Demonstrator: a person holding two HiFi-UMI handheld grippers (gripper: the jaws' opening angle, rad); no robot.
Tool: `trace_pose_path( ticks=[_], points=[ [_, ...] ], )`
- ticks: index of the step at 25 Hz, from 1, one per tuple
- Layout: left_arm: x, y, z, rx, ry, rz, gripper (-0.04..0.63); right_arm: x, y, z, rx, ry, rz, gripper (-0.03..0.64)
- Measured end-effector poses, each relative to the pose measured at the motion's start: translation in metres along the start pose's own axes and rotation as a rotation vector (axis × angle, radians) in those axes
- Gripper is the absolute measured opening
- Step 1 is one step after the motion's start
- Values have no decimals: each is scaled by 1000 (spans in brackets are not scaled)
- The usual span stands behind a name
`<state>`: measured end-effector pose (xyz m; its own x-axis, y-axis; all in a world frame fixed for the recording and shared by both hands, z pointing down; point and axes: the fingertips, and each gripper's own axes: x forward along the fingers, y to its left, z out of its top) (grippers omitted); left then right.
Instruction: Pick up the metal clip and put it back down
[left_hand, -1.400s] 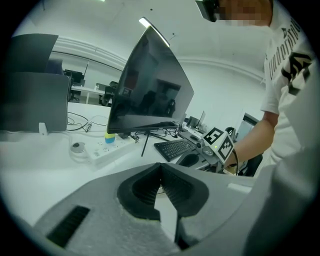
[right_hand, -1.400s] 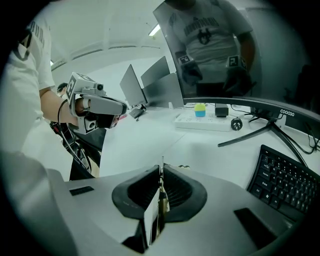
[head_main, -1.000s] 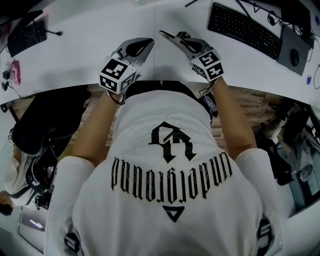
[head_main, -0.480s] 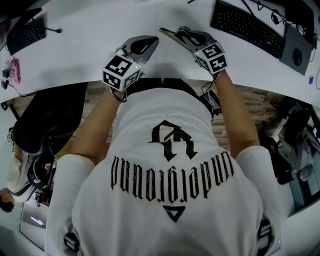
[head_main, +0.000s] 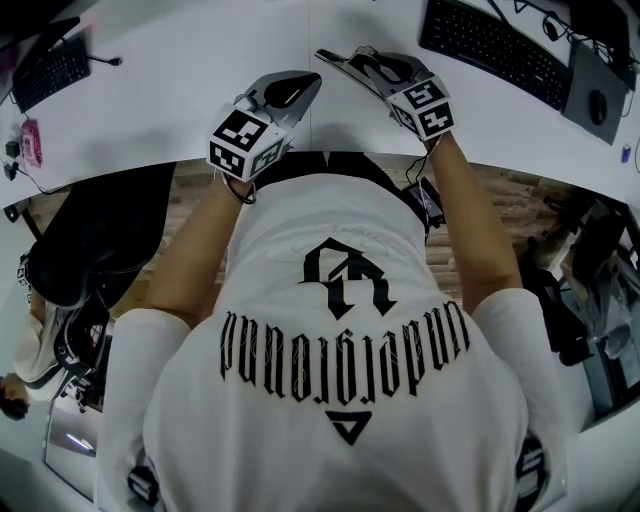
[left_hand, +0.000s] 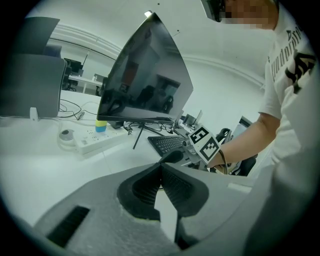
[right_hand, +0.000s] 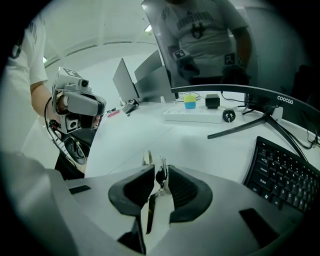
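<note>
The metal clip (right_hand: 159, 178) is a small silvery binder-type clip, its wire handles sticking up between the dark pads of my right gripper (right_hand: 157, 172), which is shut on it. In the head view the right gripper (head_main: 332, 58) hovers over the white desk (head_main: 180, 70), pointing left, and the clip itself is too small to make out there. My left gripper (head_main: 312, 81) is held just left of it, pointing right. The left gripper view shows the left gripper (left_hand: 161, 167) shut, pads meeting at the tips with nothing between them.
A black keyboard (head_main: 490, 50) and a mouse (head_main: 590, 108) lie to the right of the grippers. A curved monitor (left_hand: 145, 85) on a stand and a white power strip (left_hand: 97, 140) sit further back. Another keyboard (head_main: 52, 75) lies far left; a black chair (head_main: 90, 240) stands below the desk edge.
Both grippers have drifted slightly forward over the desk, the right one more. The right gripper stays shut on the clip.
</note>
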<state>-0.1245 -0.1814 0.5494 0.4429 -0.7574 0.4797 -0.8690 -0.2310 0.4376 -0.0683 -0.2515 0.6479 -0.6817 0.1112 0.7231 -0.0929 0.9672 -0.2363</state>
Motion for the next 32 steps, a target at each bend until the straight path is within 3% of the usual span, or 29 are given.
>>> trace_pose_path(
  ticks=[16,26,32],
  points=[
    [-11,-37,10,35,-55,41,12,-54,13,20,-56,-108,-57,91],
    [-31,-104,26,95,-159,112,12,-147,69,44,-156,-268,-46,91],
    [-55,-136,51,112,-278,193,12,-204,105,57,-225,-364,-33,91]
  ],
)
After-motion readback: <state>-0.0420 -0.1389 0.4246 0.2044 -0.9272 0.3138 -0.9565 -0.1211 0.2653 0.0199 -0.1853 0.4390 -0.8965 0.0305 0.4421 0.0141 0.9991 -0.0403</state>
